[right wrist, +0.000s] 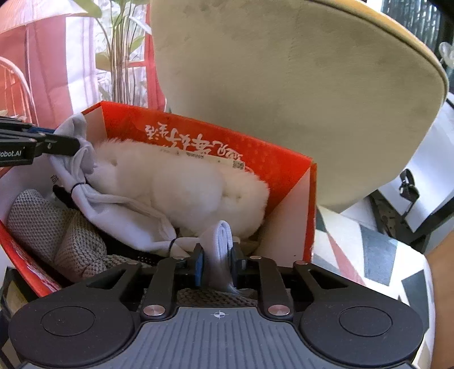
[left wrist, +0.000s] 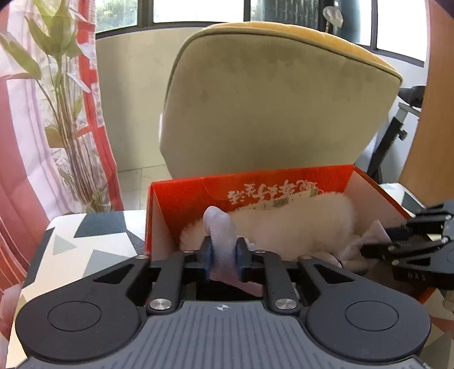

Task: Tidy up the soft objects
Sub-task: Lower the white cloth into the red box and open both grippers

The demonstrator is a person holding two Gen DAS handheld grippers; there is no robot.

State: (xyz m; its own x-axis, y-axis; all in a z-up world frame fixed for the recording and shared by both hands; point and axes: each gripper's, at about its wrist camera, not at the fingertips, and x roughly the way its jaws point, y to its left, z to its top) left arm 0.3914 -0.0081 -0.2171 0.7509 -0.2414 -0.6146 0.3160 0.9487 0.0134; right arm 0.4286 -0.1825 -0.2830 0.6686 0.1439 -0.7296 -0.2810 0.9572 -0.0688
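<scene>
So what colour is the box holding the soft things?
Bright red-orange box with white printed characters, plain pale inside; clearest in the right wrist view.

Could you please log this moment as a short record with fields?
container: red box, open on a patterned surface
contents: white fluffy toy, grey knit item, white cloth
left claw: shut on one end of the white cloth
right claw: shut on its other end
behind box: beige cushion

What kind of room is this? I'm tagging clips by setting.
Probably a home living room: an upholstered chair stands behind the red box, a potted plant sits by large windows, and a patterned cloth covers the table.
</scene>
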